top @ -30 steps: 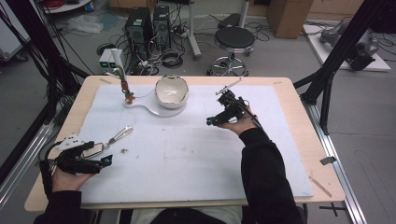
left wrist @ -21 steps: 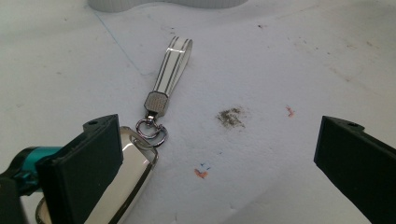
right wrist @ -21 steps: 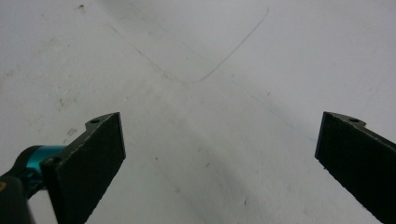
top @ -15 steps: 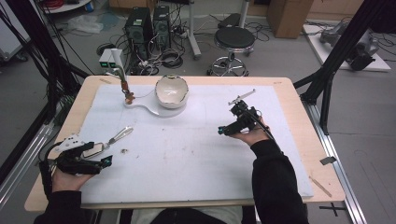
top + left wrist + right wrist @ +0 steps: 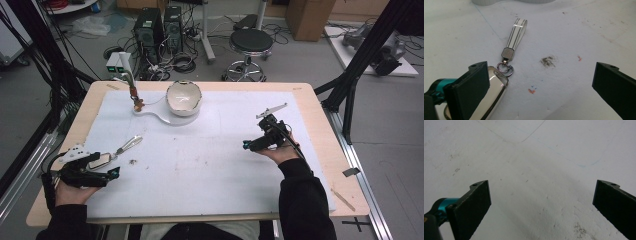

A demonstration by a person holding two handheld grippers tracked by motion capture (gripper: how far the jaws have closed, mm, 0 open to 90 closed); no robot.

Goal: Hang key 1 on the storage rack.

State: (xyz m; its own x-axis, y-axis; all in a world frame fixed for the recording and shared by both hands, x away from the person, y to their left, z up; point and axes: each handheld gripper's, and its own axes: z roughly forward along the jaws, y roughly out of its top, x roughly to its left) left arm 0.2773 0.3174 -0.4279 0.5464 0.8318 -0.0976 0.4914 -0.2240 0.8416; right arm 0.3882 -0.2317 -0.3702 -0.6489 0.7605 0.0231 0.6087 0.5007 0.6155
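A key fob (image 5: 492,93) with a metal ring and a white striped strap (image 5: 516,32) lies flat on the white mat (image 5: 200,160). In the high view this key fob (image 5: 102,160) rests at the front left, its strap (image 5: 128,145) pointing to the bowl. My left gripper (image 5: 114,170) sits just behind it, open; in the left gripper view the left gripper (image 5: 539,82) has its left jaw beside the fob, with nothing between the jaws. My right gripper (image 5: 246,145) hovers open over bare mat at the right; the right gripper (image 5: 541,202) holds nothing.
A white bowl (image 5: 183,97) stands on a white board (image 5: 150,111) at the back of the table, with a small brown stand (image 5: 135,97) holding green stems on the board's left end. A dark smudge (image 5: 547,61) marks the mat. Beyond the table are a stool (image 5: 251,42) and computers.
My right gripper has drawn back from beside the bowl, toward the person and to the right. The left gripper and the key fob have stayed put.
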